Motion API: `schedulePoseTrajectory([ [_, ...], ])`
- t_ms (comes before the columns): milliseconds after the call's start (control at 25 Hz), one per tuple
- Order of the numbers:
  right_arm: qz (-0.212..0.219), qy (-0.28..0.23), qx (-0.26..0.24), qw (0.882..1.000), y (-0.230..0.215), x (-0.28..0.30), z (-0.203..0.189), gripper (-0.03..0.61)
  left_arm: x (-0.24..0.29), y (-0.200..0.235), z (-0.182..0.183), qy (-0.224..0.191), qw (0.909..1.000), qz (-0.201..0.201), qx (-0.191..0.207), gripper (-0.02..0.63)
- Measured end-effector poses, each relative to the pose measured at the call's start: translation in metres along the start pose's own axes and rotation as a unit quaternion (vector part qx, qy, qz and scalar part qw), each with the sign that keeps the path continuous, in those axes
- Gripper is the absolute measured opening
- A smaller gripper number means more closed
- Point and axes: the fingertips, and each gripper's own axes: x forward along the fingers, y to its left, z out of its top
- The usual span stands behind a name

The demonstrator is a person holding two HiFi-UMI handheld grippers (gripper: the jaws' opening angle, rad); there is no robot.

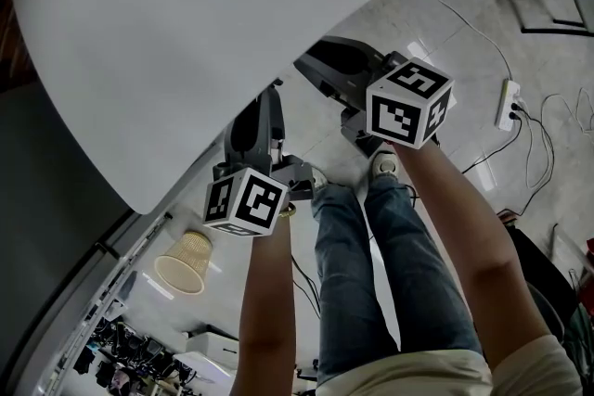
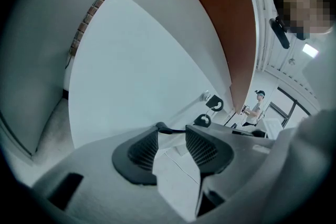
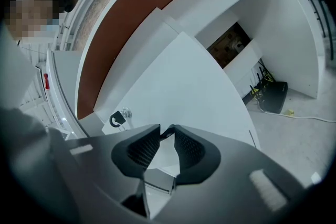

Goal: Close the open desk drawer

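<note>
A broad white drawer front [image 1: 186,32] fills the upper left of the head view, under a brown desk top [image 3: 121,13]. Both grippers point at this panel from below. My left gripper [image 2: 172,128] stands open, its tips close to the white panel [image 2: 142,76], with nothing between the pads. My right gripper [image 3: 165,131] is also open by a narrow gap and holds nothing; the white front [image 3: 184,81] lies just past its tips. In the head view the left gripper [image 1: 269,102] and the right gripper [image 1: 325,60] reach the panel's lower edge. Whether the tips touch it is hidden.
A lock with a key and black tags [image 3: 118,117] sits on the panel's edge. An open brown recess [image 3: 231,47] shows in the desk, and a black router [image 3: 273,96] is on the floor. A wicker basket [image 1: 186,260], a power strip [image 1: 508,104] and the person's legs [image 1: 371,264] lie below.
</note>
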Motion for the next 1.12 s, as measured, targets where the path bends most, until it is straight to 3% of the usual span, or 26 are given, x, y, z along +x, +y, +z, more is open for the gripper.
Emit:
schedulePoseTrajectory([
  [1120, -0.022, 0.014, -0.027, 0.999, -0.009, 0.031, 0.006, 0.087, 0.020, 0.022, 0.015, 0.011, 0.9998, 0.014, 0.002, 0.161],
])
